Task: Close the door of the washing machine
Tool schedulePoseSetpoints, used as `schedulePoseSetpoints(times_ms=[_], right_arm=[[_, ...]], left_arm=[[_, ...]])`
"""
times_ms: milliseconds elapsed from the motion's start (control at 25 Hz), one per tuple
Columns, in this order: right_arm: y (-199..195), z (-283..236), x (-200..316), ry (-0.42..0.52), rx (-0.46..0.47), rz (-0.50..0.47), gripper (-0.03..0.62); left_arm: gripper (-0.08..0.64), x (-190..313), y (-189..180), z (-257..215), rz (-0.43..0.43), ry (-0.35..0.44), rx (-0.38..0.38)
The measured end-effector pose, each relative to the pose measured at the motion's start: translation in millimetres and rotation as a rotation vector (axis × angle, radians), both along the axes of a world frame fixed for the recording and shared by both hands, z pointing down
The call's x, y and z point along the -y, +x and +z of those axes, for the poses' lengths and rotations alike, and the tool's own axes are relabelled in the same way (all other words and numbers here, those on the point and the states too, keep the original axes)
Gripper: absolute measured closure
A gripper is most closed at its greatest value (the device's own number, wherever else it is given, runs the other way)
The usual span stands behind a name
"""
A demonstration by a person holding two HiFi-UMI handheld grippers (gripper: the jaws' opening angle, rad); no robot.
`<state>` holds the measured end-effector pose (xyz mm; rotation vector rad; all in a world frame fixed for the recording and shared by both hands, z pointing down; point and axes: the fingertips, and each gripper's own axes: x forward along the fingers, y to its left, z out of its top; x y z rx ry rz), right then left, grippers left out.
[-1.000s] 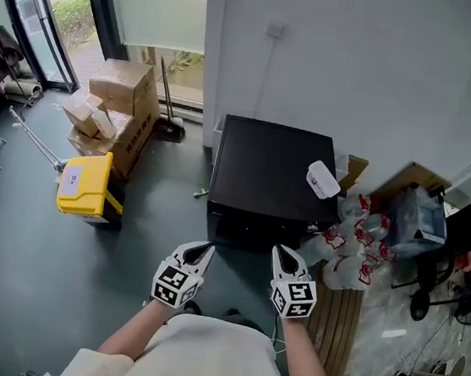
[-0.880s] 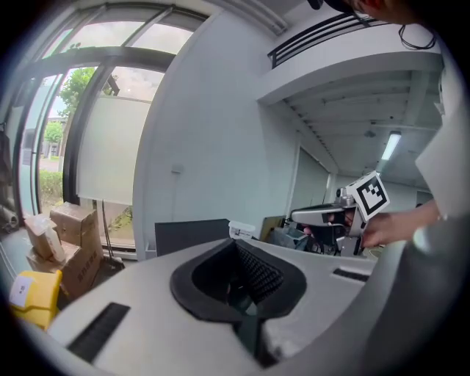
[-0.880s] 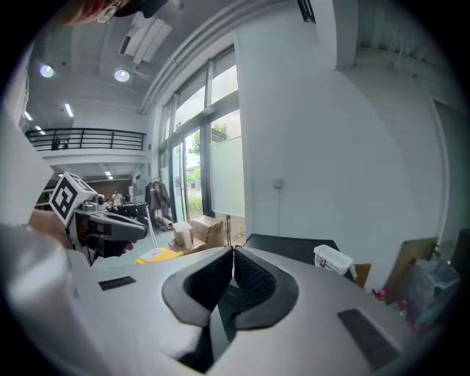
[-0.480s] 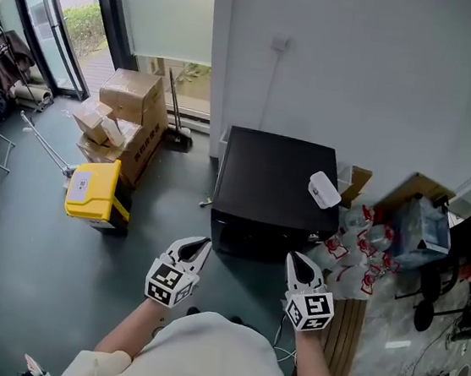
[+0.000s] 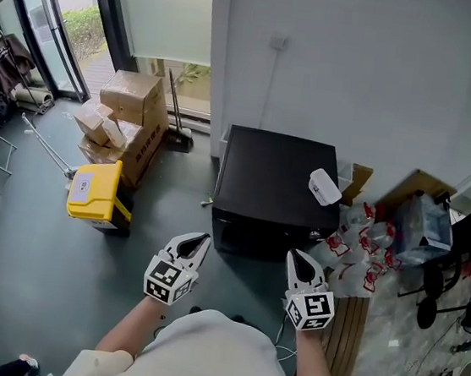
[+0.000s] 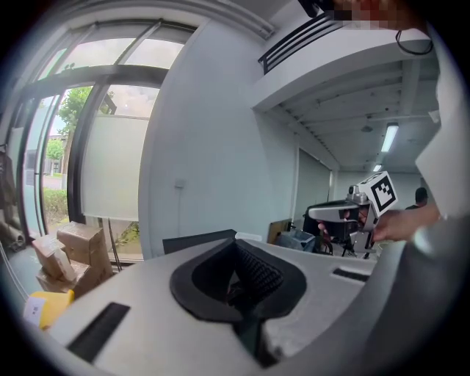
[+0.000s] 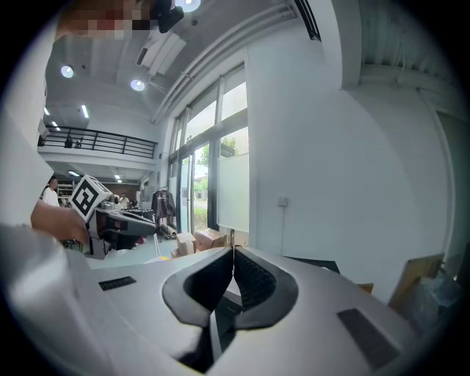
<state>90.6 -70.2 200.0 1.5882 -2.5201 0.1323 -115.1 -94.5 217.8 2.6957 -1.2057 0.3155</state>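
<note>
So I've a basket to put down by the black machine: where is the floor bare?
The floor is bare left of the machine, in the strip between it and the yellow bin, and in front of the bin. Behind the bin stand boxes. Right of the machine it is crowded with bags.

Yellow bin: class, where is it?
Head view, left side: the yellow bin sits on the floor beside the cardboard boxes, left of the washing machine.

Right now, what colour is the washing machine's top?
Black. The machine shows best in the head view.
</note>
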Motion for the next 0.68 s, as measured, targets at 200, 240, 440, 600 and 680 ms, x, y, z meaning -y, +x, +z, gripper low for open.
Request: schedulePoseSetpoints(times_ms=[200, 240, 440, 600, 680], right_arm=[[5, 0, -1, -0.002, 0.012, 0.012, 0.561], [6, -1, -1, -0.001, 0.013, 0.013, 0.561], [4, -1, -2, -0.003, 0.018, 0.013, 0.561], [9, 0, -2, -0.002, 0.022, 0.016, 0.561], [12, -1, -2, -0.001, 0.024, 0.018, 0.561]], left_arm=[[0.551, -1, 3, -1, -0.006, 0.001, -0.007], [0.551, -1, 3, -1, -0.006, 0.001, -0.008], [0.551, -3, 3, -1, -0.007, -0.001, -0.011], [0.551, -4, 6, 1, -0.009, -0.001, -0.013], [0.551, -4, 7, 2, -0.01, -0.003, -0.012]])
